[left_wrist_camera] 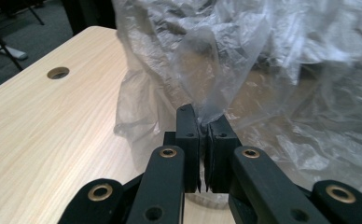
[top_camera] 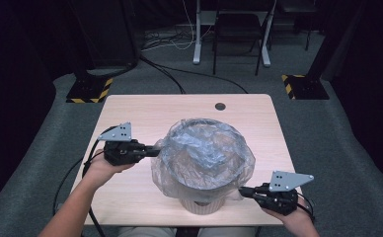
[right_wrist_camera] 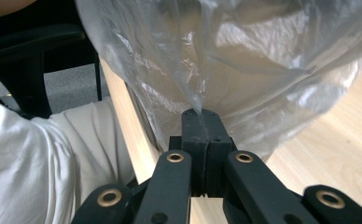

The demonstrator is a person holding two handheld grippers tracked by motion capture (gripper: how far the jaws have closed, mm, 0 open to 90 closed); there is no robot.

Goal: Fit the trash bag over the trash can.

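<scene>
— Where do I stand with the liner?

— From my seat, I have both tools clamped on it. The left gripper (top_camera: 156,151) pinches a fold of the clear plastic bag (top_camera: 204,148) at its left edge; in the left gripper view the jaws sit pressed together with film caught between them (left_wrist_camera: 206,122). The right gripper (top_camera: 244,191) does the same at the near-right hem, and its own view shows the jaws clenched on a thin pleat of the bag (right_wrist_camera: 200,105).

— And the bag itself?

— It sits draped over the pale bin (top_camera: 203,203) in the middle of the wooden table (top_camera: 130,111), its mouth turned down around the rim (the bin's foot peeks out below the plastic at the near side).

— So how far along am I?

— I judge the bag is already opened and laid over the top, with 2 grips taken. What's left, I think, is drawing the skirt down evenly, since the film looks loose and baggy round the sides, and then letting go.
</scene>
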